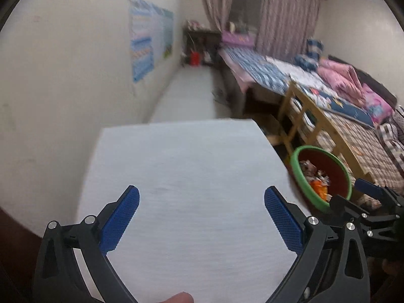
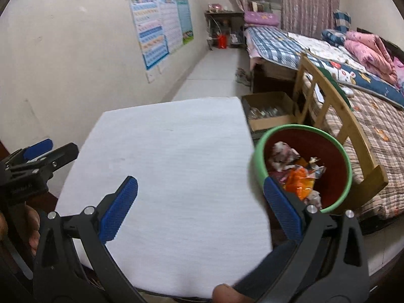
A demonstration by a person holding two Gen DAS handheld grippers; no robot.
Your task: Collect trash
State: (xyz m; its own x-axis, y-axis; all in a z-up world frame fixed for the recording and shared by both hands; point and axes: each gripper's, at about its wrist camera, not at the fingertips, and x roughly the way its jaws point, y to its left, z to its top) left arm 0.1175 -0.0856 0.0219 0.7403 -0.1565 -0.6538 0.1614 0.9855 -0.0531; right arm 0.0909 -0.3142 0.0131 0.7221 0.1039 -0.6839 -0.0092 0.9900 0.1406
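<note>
Your left tongs [image 1: 202, 217] hang over the white-topped rectangular bench [image 1: 192, 166] with the blue ribbed pads spread wide apart and nothing between them. Your right tongs [image 2: 200, 209] are just as wide apart and empty, over the right part of the same bench top; their right pad overlaps the near rim of the round bin with the green rim and dark red inside [image 2: 346, 156]. That bin stands just beside the bench's right edge, between it and the light wooden bed frame [image 2: 325, 101]. The trash lies inside the bin: crumpled pale wrappers [image 2: 282, 154] and an orange snack packet [image 2: 299, 181], heaped together. In the left wrist view the picture is smeared, so the heap shows only as a blur of white and orange. An open brown cardboard box [image 2: 270, 111] sits on the floor beyond the bin, near the bench's far right corner.
</note>
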